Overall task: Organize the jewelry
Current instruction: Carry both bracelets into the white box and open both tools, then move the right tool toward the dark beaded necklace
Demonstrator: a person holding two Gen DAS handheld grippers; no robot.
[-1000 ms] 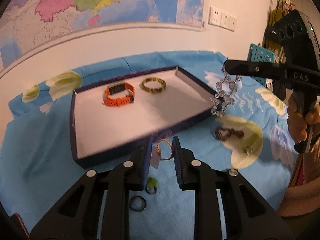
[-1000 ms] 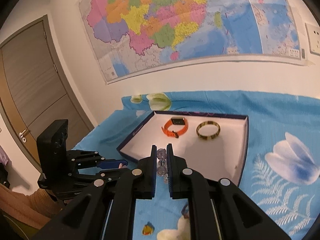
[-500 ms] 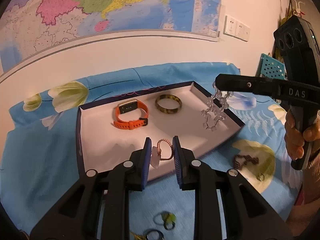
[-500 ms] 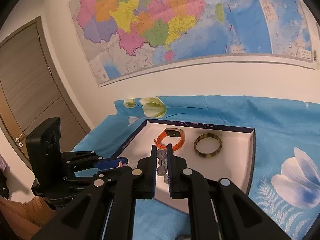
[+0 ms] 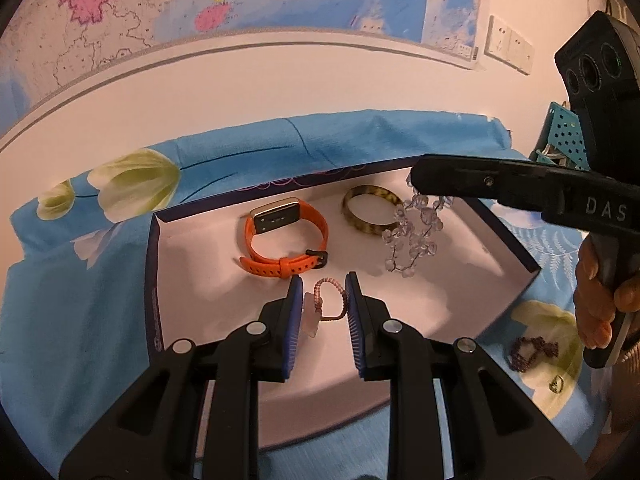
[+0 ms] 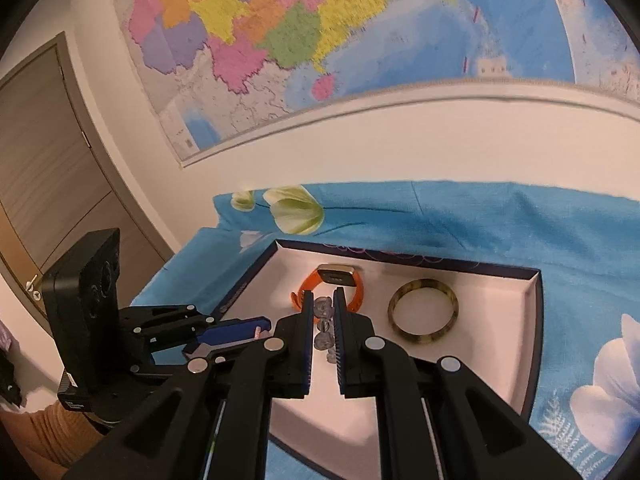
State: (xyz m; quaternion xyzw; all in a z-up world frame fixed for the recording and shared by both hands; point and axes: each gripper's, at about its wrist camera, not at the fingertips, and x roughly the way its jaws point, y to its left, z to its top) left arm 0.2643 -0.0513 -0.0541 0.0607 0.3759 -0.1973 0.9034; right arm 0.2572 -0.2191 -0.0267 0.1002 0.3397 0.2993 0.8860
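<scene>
Fingers of left gripper clamped on pink cord bracelet, held above white tray. Right gripper clenched on clear bead bracelet, dangled over tray's right part. Orange watch and tortoiseshell bangle laid inside tray. Dark chain left on blue floral cloth outside.

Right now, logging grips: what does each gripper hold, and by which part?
Left gripper: pink cord bracelet, pinched across its loop. Right gripper: clear bead strand, gripped at its top; the rest dangles over the tray.
</scene>
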